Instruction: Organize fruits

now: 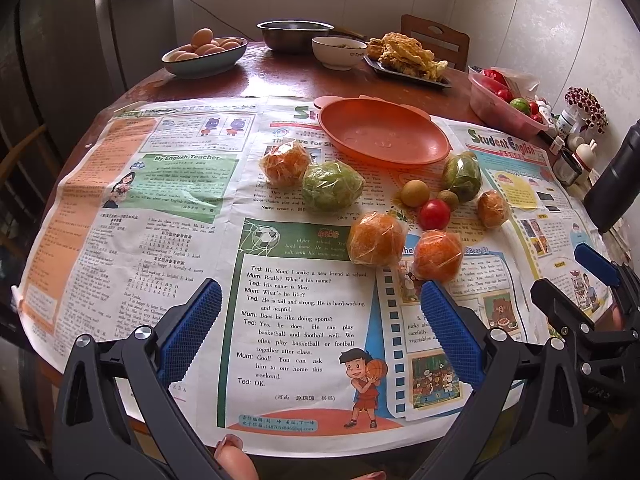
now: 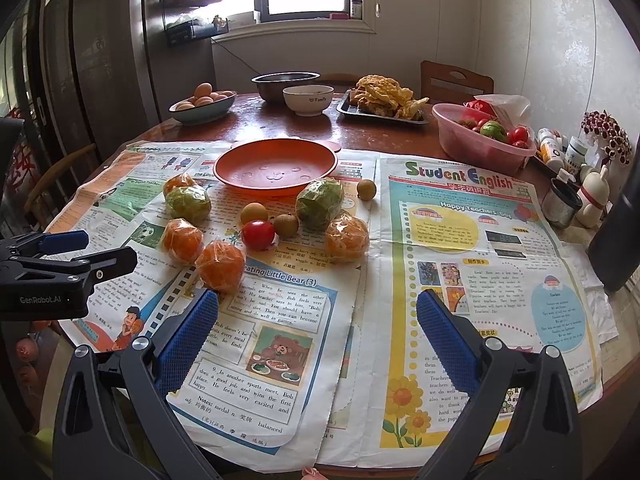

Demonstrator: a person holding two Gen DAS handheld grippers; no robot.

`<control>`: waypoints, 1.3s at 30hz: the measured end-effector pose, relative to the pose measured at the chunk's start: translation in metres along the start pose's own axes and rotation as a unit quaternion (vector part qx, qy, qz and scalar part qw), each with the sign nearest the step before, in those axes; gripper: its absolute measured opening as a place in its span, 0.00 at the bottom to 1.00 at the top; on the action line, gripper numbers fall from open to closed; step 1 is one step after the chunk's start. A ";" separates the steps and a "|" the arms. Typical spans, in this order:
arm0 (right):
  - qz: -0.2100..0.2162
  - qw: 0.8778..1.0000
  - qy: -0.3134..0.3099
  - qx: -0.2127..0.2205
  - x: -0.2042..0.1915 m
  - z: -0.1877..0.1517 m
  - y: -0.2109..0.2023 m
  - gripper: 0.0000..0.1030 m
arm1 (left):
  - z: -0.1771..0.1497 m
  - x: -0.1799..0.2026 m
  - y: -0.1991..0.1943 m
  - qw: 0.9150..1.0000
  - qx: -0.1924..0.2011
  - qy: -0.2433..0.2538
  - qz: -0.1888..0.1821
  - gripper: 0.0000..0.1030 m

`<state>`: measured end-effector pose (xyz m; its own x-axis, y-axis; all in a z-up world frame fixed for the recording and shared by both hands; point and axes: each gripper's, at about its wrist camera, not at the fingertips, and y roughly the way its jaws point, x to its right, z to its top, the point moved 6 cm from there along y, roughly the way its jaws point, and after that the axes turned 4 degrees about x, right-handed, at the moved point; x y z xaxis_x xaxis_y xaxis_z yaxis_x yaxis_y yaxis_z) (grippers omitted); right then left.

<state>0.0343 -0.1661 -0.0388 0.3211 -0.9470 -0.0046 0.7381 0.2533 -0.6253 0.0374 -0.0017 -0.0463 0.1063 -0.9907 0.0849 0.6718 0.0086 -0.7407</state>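
Observation:
An empty orange plate (image 1: pixel 384 132) (image 2: pixel 276 170) sits on newspaper at mid-table. In front of it lie several plastic-wrapped oranges (image 1: pixel 376 239) (image 2: pixel 221 266), two wrapped green fruits (image 1: pixel 332 186) (image 2: pixel 320 202), a red tomato (image 1: pixel 435 214) (image 2: pixel 258 234) and small brown fruits (image 1: pixel 415 193) (image 2: pixel 254 213). My left gripper (image 1: pixel 322 308) is open and empty, just short of the nearest oranges. My right gripper (image 2: pixel 318 312) is open and empty, to the right of the fruit; its fingers (image 1: pixel 596 264) show at the left wrist view's right edge.
Newspapers (image 2: pixel 480 264) cover the near half of the round wooden table (image 2: pixel 380 132). At the back stand a bowl of eggs (image 1: pixel 205 54), a steel bowl (image 1: pixel 295 34), a white bowl (image 1: pixel 339 52), a tray of fried food (image 1: pixel 408 60) and a pink basket of produce (image 2: pixel 482 138). Bottles and figurines (image 2: pixel 576 176) stand far right.

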 end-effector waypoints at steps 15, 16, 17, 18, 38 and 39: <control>0.002 1.000 -0.001 -0.004 -0.001 -0.002 0.003 0.96 | -0.001 -0.001 0.001 1.000 -0.002 0.000 0.000 0.91; 0.004 1.000 0.000 -0.005 -0.001 -0.002 0.003 0.96 | -0.001 -0.001 0.001 1.000 -0.002 -0.001 0.000 0.91; 0.004 1.000 0.001 -0.005 -0.001 -0.002 0.003 0.96 | -0.001 0.000 0.001 1.000 -0.003 0.000 -0.001 0.91; 0.004 1.000 0.000 -0.004 -0.001 -0.002 0.003 0.96 | -0.001 -0.001 0.001 1.000 -0.004 0.000 -0.001 0.91; 0.008 1.000 -0.004 -0.017 -0.007 -0.005 0.015 0.96 | -0.002 -0.009 0.016 1.000 -0.026 0.002 0.001 0.91; 0.009 1.000 -0.005 -0.019 -0.007 -0.005 0.018 0.96 | -0.001 -0.010 0.018 1.000 -0.028 0.001 0.000 0.91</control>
<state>0.0424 -0.1554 -0.0536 0.3400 -0.9404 -0.0081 0.7097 0.2622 -0.6539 0.0473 0.0081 -0.0613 0.1050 -0.9910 0.0829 0.6297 0.0017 -0.7768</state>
